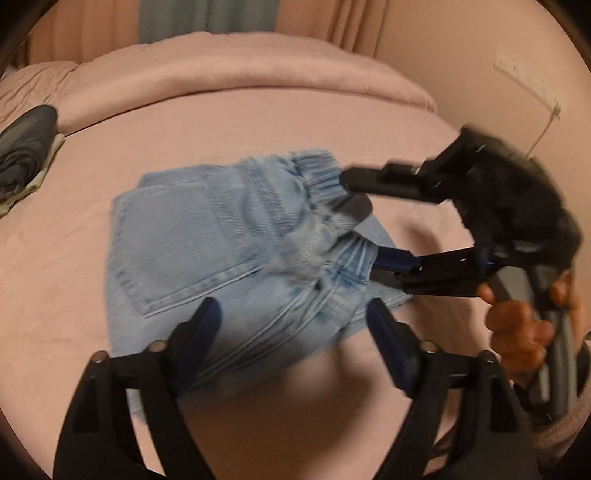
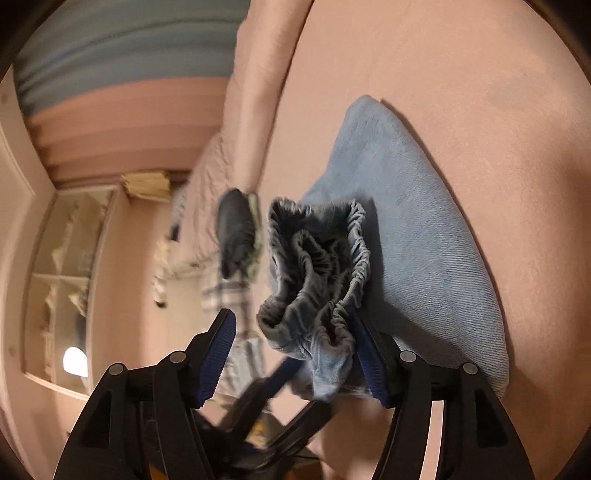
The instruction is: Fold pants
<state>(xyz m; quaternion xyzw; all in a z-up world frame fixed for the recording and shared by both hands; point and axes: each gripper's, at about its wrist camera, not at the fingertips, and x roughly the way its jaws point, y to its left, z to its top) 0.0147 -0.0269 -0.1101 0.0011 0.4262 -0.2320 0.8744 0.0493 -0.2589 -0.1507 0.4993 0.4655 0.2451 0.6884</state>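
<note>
the light-blue pants (image 1: 207,236) are lying folded on the pink bed (image 1: 258,122). the left gripper (image 1: 295,332) is hanging spread over their near edge, the right gripper (image 2: 295,354) is standing spread around the waistband (image 2: 321,258).

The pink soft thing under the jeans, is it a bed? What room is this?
Most likely a bedroom. The jeans lie on a wide pink bed with a rolled quilt along its far side, curtains hang behind it, and folded clothes sit at the edge.
</note>
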